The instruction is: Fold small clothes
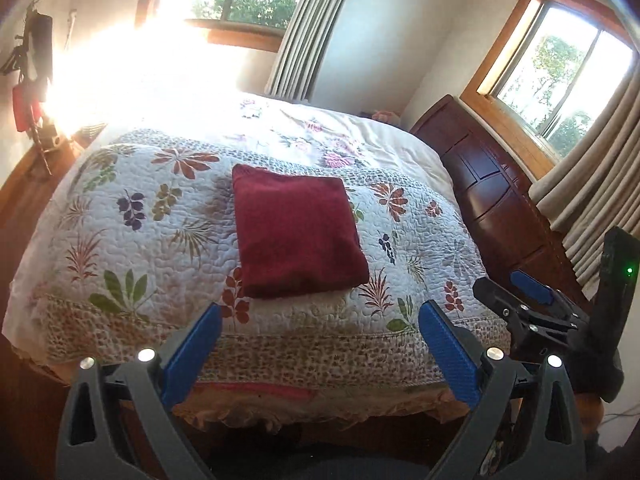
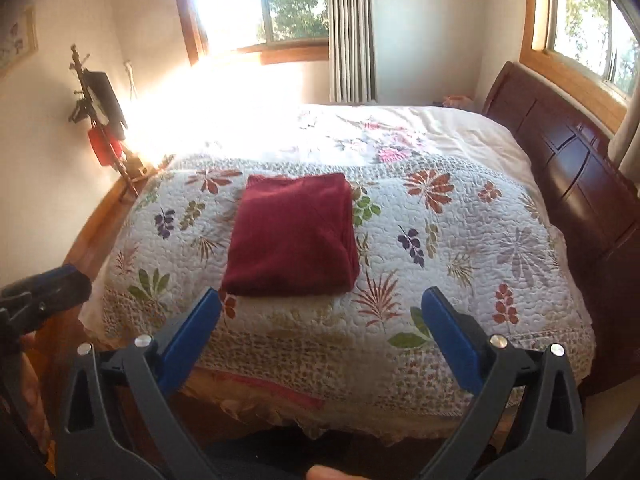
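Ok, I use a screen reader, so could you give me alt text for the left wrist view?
A dark red folded cloth lies flat on a floral quilt covering a bed, beyond the open, empty left gripper. The right gripper shows at the right edge, sunlit windows behind.

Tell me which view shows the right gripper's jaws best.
The right wrist view: the right gripper shows both blue fingers spread wide, open and empty, short of the red cloth. The left wrist view catches it only side-on at the edge.
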A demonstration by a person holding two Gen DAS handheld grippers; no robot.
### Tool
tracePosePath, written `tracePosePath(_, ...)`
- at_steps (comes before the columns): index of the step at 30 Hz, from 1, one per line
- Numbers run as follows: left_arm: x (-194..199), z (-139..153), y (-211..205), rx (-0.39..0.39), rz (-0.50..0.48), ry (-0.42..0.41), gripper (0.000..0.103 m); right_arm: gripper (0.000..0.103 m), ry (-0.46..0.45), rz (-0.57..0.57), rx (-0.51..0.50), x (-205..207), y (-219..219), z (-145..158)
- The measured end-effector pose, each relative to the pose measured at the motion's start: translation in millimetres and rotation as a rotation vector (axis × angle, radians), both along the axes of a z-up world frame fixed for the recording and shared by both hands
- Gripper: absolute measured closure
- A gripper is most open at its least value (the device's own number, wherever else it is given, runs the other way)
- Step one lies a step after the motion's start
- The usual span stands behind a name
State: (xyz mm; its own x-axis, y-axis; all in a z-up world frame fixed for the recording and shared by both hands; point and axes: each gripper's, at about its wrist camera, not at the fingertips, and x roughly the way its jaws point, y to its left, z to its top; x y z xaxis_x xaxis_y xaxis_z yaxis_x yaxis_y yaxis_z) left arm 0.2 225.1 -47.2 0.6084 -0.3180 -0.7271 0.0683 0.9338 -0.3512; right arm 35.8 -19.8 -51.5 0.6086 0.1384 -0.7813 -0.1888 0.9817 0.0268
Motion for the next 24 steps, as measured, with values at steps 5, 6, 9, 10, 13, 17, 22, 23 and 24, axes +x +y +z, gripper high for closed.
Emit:
tracePosePath(5,-22.0,1.6,-4.6,-0.006,0.020,0.017,0.004,0.003,-0.001,-0.031,-0.015,-23.8,4.7,9.9)
tracePosePath(6,-24.5,1.6,-5.5,-0.004,0.020,0.017,0.004,0.003,-0.008,-0.032,-0.019,-27.4,5.6,12.5)
tracePosePath(9,-29.6,0.7,-7.1,-0.011,0.009,0.020,0.004,0.003,-0.028,-0.036,-0.026,-34.8,7.8,20.3)
tracePosePath(10,-31.3,0.5,-7.5,-0.009,0.008,0.020,0.004,0.003,-0.034,-0.037,-0.029,-36.5,8.6,22.2)
tracePosePath(13,-33.7,-3.4,-7.3,0.015,0.009,0.026,0.004,0.003,-0.033,-0.034,-0.030,-41.5,11.5,24.3)
tracePosePath(17,-36.7,-8.9,-8.6,0.024,0.005,0.053,0.004,0.003,-0.025,-0.024,-0.033,-45.0,15.5,22.9)
tracePosePath(22,-42.2,-3.6,-12.4,0.039,0.000,0.040,0.004,0.003,-0.018,-0.019,-0.034,-47.0,15.9,21.3)
tracePosePath(23,-42.7,-3.4,-12.6,0.041,0.001,0.041,0.004,0.003,-0.017,-0.019,-0.035,-47.0,15.7,21.2)
tracePosePath(24,-43.2,-3.2,-12.7,0.040,0.001,0.041,0.004,0.003,-0.018,-0.019,-0.035,-47.2,15.5,21.3)
